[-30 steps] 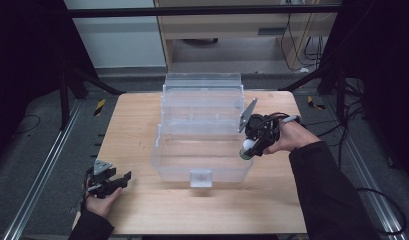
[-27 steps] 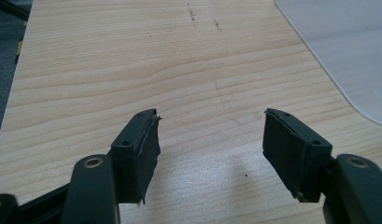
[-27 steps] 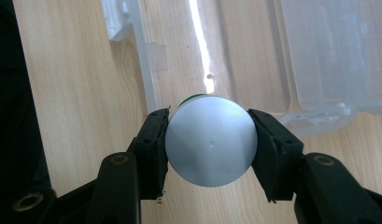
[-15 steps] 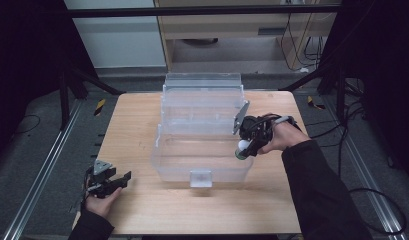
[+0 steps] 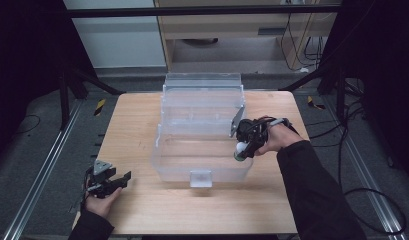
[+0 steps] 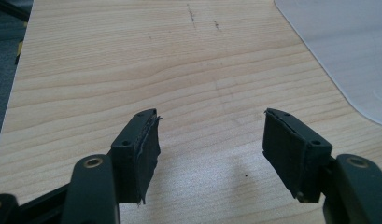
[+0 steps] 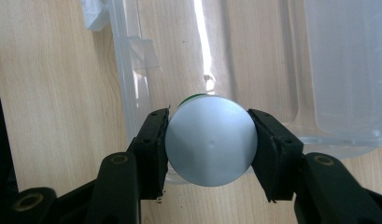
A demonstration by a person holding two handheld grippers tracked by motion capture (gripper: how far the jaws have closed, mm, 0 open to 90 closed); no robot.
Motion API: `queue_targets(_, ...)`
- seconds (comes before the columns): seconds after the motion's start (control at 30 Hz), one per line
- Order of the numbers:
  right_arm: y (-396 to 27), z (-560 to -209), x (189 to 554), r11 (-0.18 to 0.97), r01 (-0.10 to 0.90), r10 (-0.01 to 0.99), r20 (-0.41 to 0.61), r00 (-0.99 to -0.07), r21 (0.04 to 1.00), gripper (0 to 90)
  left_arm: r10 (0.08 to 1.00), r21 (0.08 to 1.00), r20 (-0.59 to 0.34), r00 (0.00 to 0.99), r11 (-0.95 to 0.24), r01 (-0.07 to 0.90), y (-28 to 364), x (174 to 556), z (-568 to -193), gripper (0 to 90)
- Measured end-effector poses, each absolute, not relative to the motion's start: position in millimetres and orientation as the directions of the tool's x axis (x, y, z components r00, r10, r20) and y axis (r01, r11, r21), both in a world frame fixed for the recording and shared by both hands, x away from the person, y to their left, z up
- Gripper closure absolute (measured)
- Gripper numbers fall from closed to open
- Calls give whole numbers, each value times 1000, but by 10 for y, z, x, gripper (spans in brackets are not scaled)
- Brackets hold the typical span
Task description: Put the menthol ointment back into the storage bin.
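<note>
Held betw. right gripper (image 7: pixel 209 140) fingers over clear bin (image 5: pixel 202 167), white-capped bottle (image 7: pixel 209 142) prob. not yet dropped; left gripper (image 6: pixel 221 144) fingers wide, empty above counter (image 6: pixel 132 70).

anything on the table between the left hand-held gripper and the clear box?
No, bare wood. In the high view the left hand-held gripper and the clear box stand apart on the table; the left gripper view shows nothing between.

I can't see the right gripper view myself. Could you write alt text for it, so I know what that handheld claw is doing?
The right claw is shut on a round container with a pale grey face and a green edge, one black jaw pressing each side. It hangs over the open clear plastic box, near the box's wall, with the wooden table beneath.
</note>
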State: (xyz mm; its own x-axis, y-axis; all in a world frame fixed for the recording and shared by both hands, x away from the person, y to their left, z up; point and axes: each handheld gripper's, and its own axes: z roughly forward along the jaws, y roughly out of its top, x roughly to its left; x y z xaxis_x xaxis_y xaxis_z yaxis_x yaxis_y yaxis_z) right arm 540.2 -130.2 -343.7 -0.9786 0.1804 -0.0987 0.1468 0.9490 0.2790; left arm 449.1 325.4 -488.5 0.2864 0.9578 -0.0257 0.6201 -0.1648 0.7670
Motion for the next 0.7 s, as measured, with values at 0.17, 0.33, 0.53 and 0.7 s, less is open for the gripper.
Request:
queue_targets(0.17,-1318,-3516,5413,950,143,176,-98,-980,277,504,958,767,-25,286,-165,620,3255,4491,-4885,356)
queue_targets(0.33,-1344,-3593,5425,950,156,184,-84,-979,270,505,958,767,-24,286,-165,620,3258,4492,-4886,356)
queue_targets(0.53,-1354,-3662,5422,952,159,184,-75,-980,264,504,958,767,-24,285,-165,620,3257,4492,-4886,356)
queue_targets(0.7,-1352,-3698,5427,956,152,174,-68,-982,251,504,958,766,-24,284,-165,621,3259,4493,-4887,356)
